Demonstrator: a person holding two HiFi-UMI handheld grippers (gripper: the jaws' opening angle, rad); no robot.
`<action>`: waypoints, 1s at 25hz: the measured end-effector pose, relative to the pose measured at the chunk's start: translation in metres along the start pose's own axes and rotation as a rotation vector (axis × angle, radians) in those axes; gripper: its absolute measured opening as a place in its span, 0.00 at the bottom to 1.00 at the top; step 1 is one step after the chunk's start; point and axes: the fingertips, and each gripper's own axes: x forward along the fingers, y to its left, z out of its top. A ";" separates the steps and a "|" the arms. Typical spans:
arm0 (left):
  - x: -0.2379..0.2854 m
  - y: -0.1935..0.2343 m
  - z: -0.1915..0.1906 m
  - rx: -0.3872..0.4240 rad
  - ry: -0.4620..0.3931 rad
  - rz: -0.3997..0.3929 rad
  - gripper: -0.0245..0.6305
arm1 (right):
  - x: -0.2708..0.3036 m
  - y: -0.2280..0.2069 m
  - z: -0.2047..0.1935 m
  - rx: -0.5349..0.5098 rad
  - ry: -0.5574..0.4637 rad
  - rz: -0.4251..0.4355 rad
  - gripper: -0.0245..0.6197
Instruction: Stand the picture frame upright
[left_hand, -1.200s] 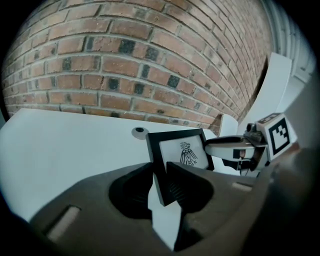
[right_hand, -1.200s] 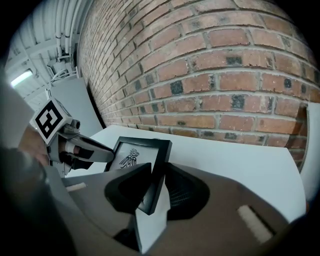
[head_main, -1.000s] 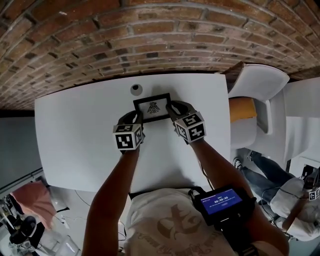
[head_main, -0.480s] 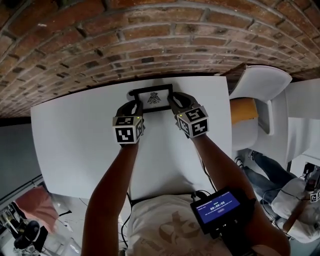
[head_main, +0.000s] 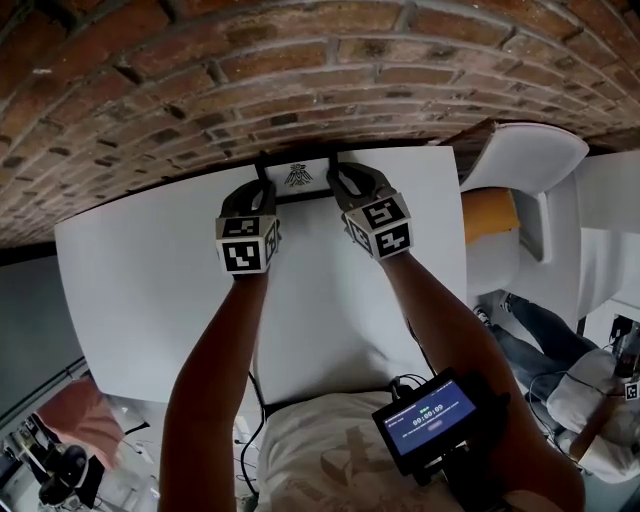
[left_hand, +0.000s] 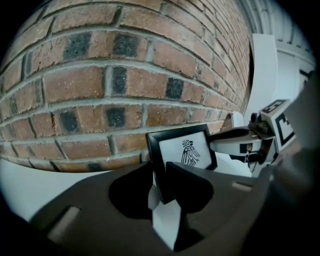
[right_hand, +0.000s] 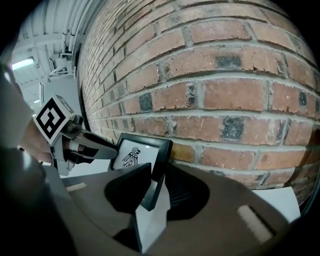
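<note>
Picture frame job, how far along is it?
Done: the picture frame is up on edge at the far side of the table by the brick wall. In hand: left gripper and right gripper each clamp a side edge between their jaws. Left: releasing it so it stands alone.

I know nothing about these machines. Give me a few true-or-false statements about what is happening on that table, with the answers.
1. The black picture frame with a bird drawing is gripped by both the left tool and the right tool. True.
2. The frame lies flat in the middle of the white table. False: it is raised up at the table's far edge.
3. The right tool is empty. False: its jaws clamp the frame's side edge.
4. A red brick wall stands just behind the frame. True.
</note>
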 end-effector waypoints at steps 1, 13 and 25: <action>0.002 0.002 0.003 0.017 -0.007 0.004 0.17 | 0.002 -0.002 0.001 -0.006 -0.004 -0.003 0.19; 0.021 0.016 0.017 0.078 -0.032 0.043 0.16 | 0.022 -0.015 0.007 -0.037 -0.025 -0.032 0.16; 0.031 0.019 0.025 0.080 -0.060 0.034 0.17 | 0.031 -0.025 0.015 -0.051 -0.039 -0.064 0.17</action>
